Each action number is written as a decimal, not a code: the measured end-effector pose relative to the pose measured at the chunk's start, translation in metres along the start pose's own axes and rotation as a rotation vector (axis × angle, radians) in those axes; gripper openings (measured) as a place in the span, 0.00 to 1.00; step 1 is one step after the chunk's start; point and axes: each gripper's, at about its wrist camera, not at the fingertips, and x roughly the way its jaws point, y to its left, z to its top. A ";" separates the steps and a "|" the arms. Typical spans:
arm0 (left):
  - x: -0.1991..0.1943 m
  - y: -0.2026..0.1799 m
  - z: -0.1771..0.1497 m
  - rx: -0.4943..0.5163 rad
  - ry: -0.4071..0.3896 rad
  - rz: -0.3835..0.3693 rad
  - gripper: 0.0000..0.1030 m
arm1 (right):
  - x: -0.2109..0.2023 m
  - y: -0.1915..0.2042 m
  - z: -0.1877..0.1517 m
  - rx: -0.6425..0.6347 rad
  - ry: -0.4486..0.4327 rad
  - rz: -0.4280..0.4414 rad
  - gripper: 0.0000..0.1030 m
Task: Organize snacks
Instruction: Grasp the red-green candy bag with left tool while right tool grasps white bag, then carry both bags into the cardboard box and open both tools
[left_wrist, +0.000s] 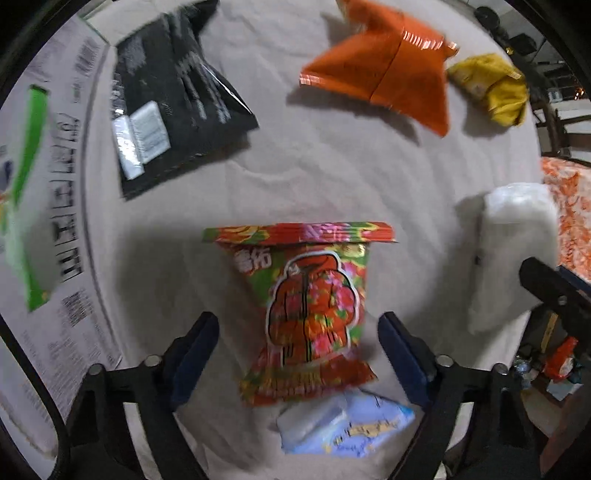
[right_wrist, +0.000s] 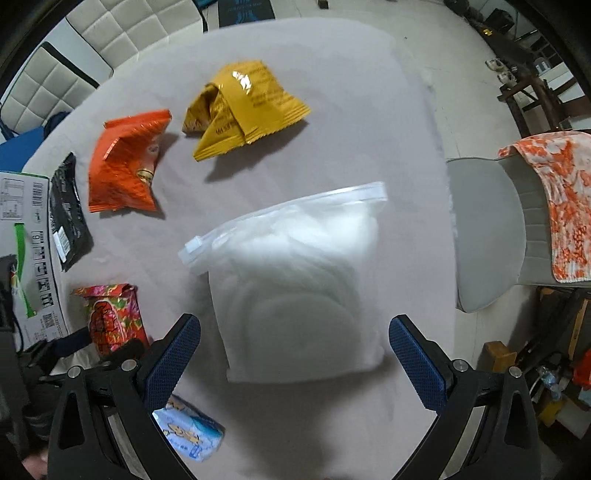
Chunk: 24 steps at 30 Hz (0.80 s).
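Plainly, both pairs of jaws stand spread wide and grasp nothing. The left gripper (left_wrist: 299, 350) hangs over one red floral snack packet (left_wrist: 310, 306), which lies flat on the surface (left_wrist: 332, 166) between the two blue-padded fingers (left_wrist: 195, 350) without touching either. Just below that packet, partly tucked under its lower crimped edge, sits one small pale blue packet (left_wrist: 347, 424); its print is too blurred to read.

The right gripper (right_wrist: 295, 354) hovers over one clear zip bag (right_wrist: 295, 288), frosted and white, its sealed strip turned away from the camera. Whatever it holds is hard to make out through the plastic. The bag lies on the surface between the open fingers (right_wrist: 173, 358), apart from both.

Farther out, one orange packet (right_wrist: 125, 162) and one yellow packet (right_wrist: 240, 114) lie side by side, both crumpled, near each other but not touching. One black packet (left_wrist: 177, 96) lies flat beside a printed cardboard box (left_wrist: 55, 184) at the left edge; the box is cut off by the frame and its lettering is smeared. That makes five snack packets and one bag in all, every one on the surface.

Beyond the right edge stands a grey chair (right_wrist: 491, 236) with an orange-and-white patterned cloth (right_wrist: 561, 199) draped over its back.
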 end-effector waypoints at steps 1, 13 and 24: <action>0.005 -0.001 0.000 0.008 0.008 0.011 0.66 | 0.006 0.001 0.003 0.001 0.011 0.000 1.00; 0.000 -0.009 -0.020 0.068 -0.068 0.103 0.40 | 0.051 -0.002 0.005 0.021 0.095 -0.068 0.82; -0.080 0.008 -0.039 0.061 -0.217 0.095 0.40 | 0.014 0.010 -0.038 0.003 0.051 -0.028 0.72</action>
